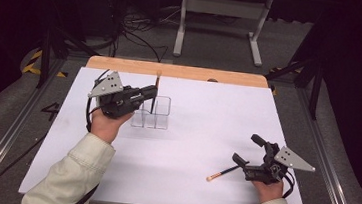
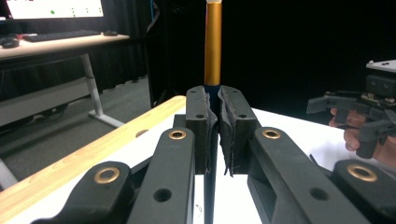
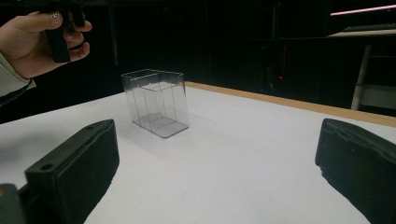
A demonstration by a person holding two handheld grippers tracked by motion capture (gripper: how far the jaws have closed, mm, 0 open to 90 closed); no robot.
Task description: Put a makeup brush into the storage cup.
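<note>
My left gripper (image 1: 152, 94) is shut on a thin brush (image 1: 157, 81), holding it upright just above a clear compartment box (image 1: 156, 114) at the back left of the white sheet. In the left gripper view the pads of the left gripper (image 2: 213, 100) pinch the dark handle, and the brush's gold ferrule (image 2: 213, 42) rises above them. My right gripper (image 1: 249, 148) rests open near the front right, with nothing between its jaws. A second brush (image 1: 222, 174) lies flat on the sheet just left of it. The right gripper view shows the wide-apart right gripper (image 3: 219, 140) facing the clear box (image 3: 156, 100).
The white sheet (image 1: 189, 148) covers the table, and a wooden edge (image 1: 172, 71) runs along the back. A white desk frame (image 1: 222, 15) and loose cables (image 1: 135, 32) are on the floor beyond. A dark rail (image 1: 334, 162) runs along the right side.
</note>
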